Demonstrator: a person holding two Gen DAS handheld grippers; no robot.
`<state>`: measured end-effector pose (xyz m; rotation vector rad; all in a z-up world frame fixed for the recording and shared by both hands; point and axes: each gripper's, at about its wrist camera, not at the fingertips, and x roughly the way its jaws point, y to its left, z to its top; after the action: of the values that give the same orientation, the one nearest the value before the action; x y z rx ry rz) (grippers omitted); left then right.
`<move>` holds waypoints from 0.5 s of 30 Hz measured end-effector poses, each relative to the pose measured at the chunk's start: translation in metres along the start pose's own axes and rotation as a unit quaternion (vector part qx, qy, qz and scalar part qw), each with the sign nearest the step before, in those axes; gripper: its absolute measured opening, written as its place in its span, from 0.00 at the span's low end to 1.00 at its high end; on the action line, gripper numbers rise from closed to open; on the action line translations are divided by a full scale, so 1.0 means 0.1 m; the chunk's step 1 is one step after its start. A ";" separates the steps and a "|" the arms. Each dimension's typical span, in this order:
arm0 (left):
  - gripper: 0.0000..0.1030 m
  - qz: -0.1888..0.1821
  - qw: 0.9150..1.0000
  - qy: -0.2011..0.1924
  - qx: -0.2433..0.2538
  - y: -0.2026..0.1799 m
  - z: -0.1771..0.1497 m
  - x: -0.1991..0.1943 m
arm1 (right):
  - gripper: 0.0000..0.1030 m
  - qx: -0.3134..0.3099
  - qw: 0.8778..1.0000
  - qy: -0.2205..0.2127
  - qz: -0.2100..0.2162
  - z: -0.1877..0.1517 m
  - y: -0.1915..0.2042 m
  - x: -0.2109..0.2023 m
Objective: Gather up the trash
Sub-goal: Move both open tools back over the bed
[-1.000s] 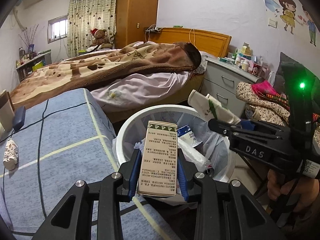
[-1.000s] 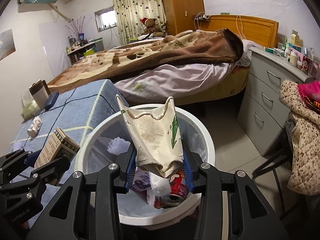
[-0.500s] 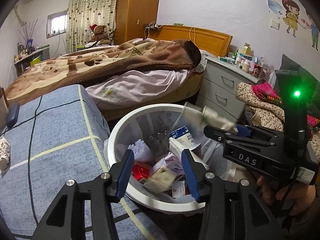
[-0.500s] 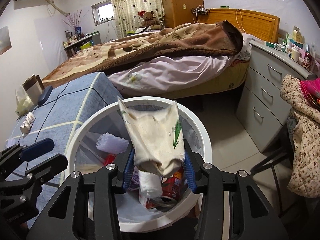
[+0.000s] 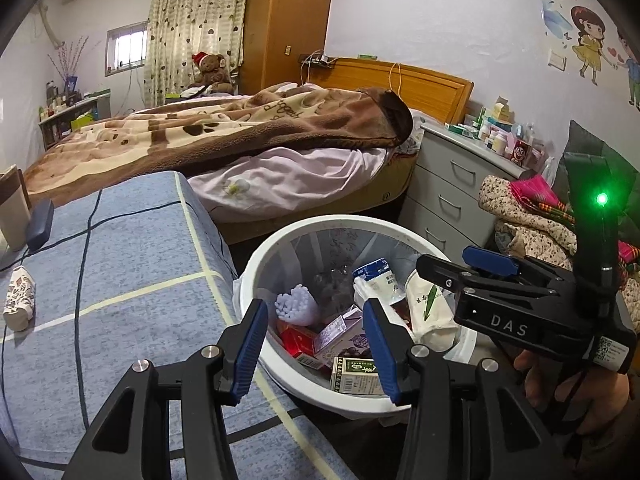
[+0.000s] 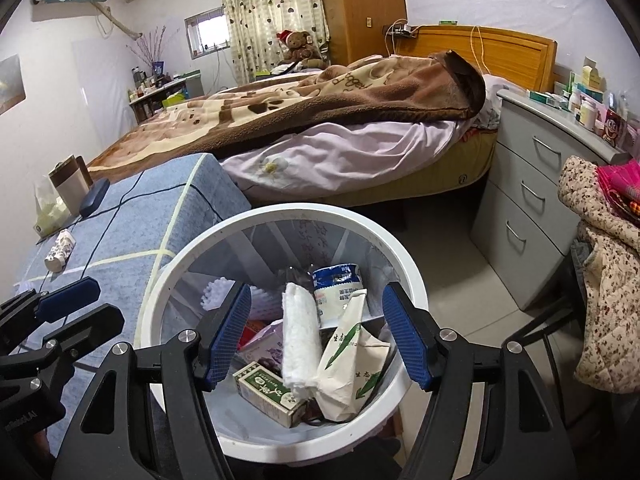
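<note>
Box (image 6: pixel 267 389) & paper bag (image 6: pixel 347 364): no longer gripped, now in bin (image 6: pixel 280 216). Left gripper (image 5: pixel 313 344) empty; right gripper (image 6: pixel 316 340) opening, empty.

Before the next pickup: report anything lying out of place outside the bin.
One small patterned tube lies on its side on the blue-covered surface, left of the white trash bin. Both grippers hang empty above the bin.

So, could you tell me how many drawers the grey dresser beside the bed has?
3 on the grey dresser, stacked: top drawer, middle drawer, bottom drawer. Clothes hide its right end, so more may exist.
</note>
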<state>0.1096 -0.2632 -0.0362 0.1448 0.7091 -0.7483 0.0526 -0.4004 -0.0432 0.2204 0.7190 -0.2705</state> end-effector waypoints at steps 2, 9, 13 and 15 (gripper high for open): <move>0.48 0.003 1.000 -0.003 -0.001 0.02 -0.01 -0.04 | 0.68 0.001 1.000 -0.002 0.001 0.00 0.01 -0.01; 0.48 0.019 1.000 -0.015 -0.007 0.11 -0.05 -0.24 | 0.68 -0.003 1.000 -0.013 0.005 -0.03 0.09 -0.08; 0.48 0.030 0.999 -0.022 -0.015 0.19 -0.09 -0.38 | 0.68 -0.004 1.000 -0.024 0.012 -0.04 0.15 -0.13; 0.48 0.036 0.999 -0.027 -0.017 0.21 -0.10 -0.44 | 0.68 -0.008 0.999 -0.027 0.015 -0.04 0.18 -0.15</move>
<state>0.0957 -0.2184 -0.0182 0.1185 0.6615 -0.6688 0.0447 -0.3796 -0.0341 0.2075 0.6630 -0.2422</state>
